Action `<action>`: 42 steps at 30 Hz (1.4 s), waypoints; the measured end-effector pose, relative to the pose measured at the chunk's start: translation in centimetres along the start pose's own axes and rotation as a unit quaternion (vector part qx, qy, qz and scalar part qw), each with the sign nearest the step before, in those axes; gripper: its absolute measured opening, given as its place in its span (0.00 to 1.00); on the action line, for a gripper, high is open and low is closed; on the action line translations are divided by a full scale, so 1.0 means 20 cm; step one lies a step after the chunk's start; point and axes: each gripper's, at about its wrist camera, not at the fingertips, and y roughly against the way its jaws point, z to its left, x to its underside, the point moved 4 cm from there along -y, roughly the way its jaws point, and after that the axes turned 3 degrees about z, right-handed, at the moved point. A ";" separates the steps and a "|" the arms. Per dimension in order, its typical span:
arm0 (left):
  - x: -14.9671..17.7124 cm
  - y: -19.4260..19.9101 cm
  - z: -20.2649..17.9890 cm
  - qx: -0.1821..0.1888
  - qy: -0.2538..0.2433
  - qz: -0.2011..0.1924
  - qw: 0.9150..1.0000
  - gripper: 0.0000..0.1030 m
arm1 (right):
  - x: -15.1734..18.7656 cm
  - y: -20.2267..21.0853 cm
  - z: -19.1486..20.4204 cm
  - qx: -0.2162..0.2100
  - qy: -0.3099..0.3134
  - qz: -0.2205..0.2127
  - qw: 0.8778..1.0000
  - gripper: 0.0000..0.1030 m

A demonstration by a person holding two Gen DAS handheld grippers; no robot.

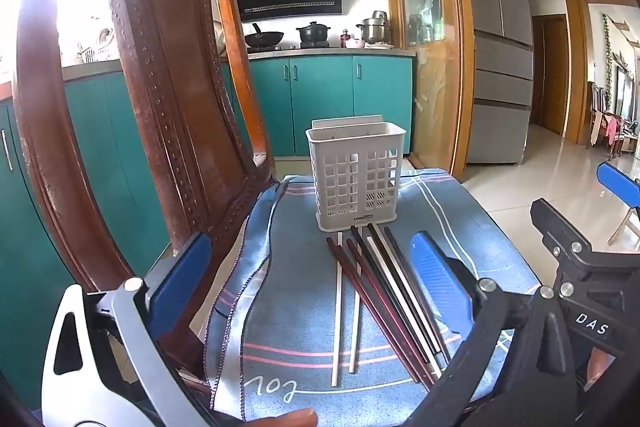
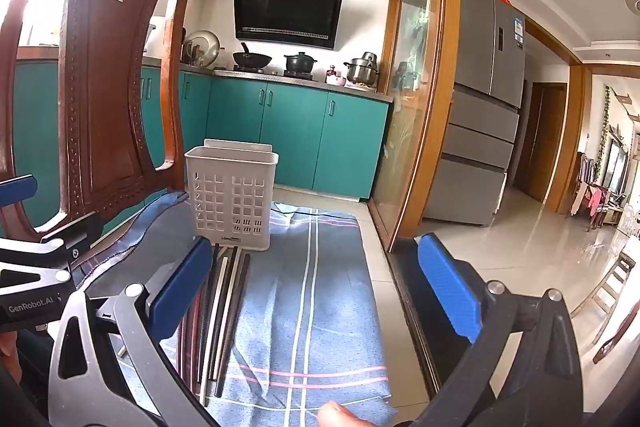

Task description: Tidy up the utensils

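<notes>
A white slotted utensil basket (image 1: 355, 175) stands upright on a blue cloth (image 1: 288, 291) spread over a chair seat. In front of it lie several chopsticks (image 1: 384, 291), dark red, black and white, fanned toward me. My left gripper (image 1: 308, 275) hovers open above the near ends of the chopsticks, holding nothing. In the right wrist view the basket (image 2: 231, 199) is ahead to the left, and the chopsticks (image 2: 224, 303) lie beside the left blue finger (image 2: 182, 291). My right gripper (image 2: 316, 287) is open and holds nothing, over the cloth (image 2: 320, 287).
The carved wooden chair back (image 1: 132, 95) rises close on the left. The right gripper's black body (image 1: 588, 267) sits at the right of the left view. The cloth's right edge drops to a tiled floor (image 2: 520, 247) by a glass door frame (image 2: 424, 99). Teal cabinets stand behind.
</notes>
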 end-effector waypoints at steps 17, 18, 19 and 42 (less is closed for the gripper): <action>-0.01 0.00 0.00 -0.002 0.000 -0.002 1.000 0.97 | 0.02 -0.01 -0.01 0.004 0.004 -0.001 1.000 0.98; -0.01 0.00 0.00 -0.003 0.000 -0.002 1.000 0.97 | 0.02 -0.01 -0.01 0.004 0.004 0.000 1.000 0.98; -0.01 0.00 0.00 -0.003 -0.001 -0.003 1.000 0.97 | 0.02 -0.01 -0.01 0.004 0.004 -0.001 1.000 0.98; 0.00 0.00 0.00 -0.004 -0.002 -0.003 1.000 0.97 | 0.03 -0.01 0.00 0.005 0.007 -0.001 1.000 0.98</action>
